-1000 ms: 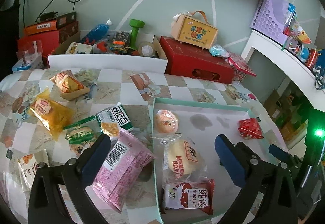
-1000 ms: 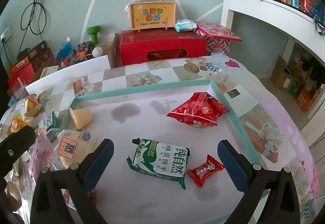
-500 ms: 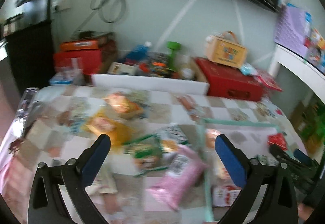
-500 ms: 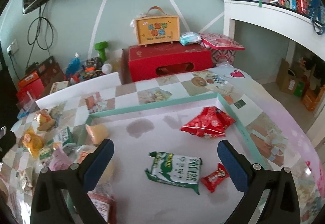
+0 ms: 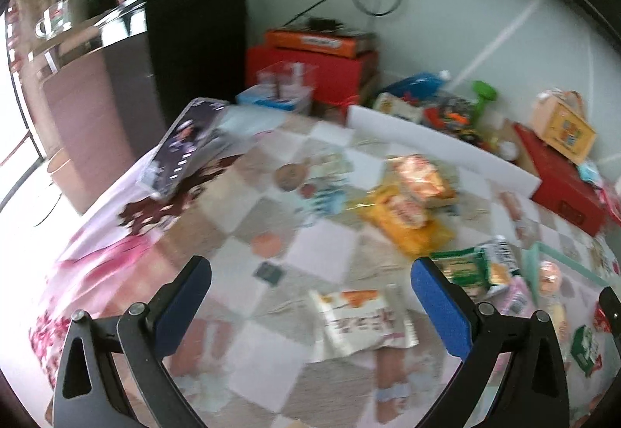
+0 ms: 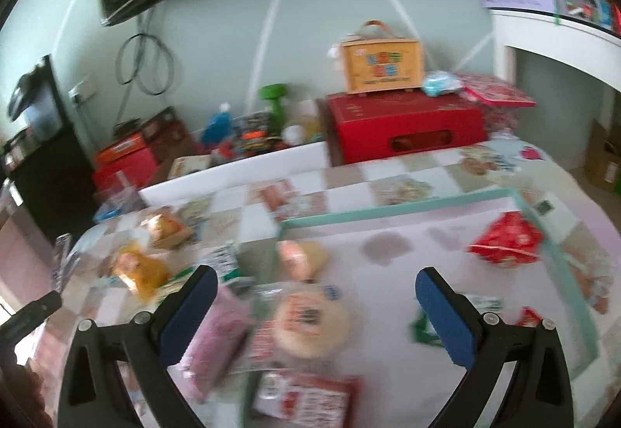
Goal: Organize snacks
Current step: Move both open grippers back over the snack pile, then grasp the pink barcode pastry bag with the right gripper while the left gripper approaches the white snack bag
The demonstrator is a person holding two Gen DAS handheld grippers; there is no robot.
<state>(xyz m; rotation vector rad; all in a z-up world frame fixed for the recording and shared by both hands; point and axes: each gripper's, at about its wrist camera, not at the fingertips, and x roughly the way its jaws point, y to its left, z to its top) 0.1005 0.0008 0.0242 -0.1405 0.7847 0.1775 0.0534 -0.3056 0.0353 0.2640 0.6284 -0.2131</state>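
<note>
Both views are blurred by motion. My left gripper (image 5: 310, 305) is open above the checked tablecloth, with a white snack packet (image 5: 361, 319) lying between its fingers. Beyond it lie a yellow bag (image 5: 403, 218), an orange packet (image 5: 421, 175) and a green-and-white packet (image 5: 473, 269). My right gripper (image 6: 316, 311) is open over the left end of the teal-rimmed tray (image 6: 407, 208), above a round bun in clear wrap (image 6: 310, 319). In the tray lie a red bag (image 6: 504, 245), a red-and-white packet (image 6: 306, 395) and a green packet (image 6: 423, 323). A pink bag (image 6: 221, 331) lies just outside it.
A phone (image 5: 186, 144) leans at the table's far left edge. Behind the table stand a white foam board (image 6: 233, 179), red boxes (image 6: 403, 125), a yellow carry box (image 6: 380, 65) and toys. A black cabinet (image 5: 194, 40) stands at left, a white shelf (image 6: 559, 32) at right.
My left gripper has swung left, away from the tray, to the table's left half and the white packet. My right gripper has drawn back and left, from the green packet toward the bun.
</note>
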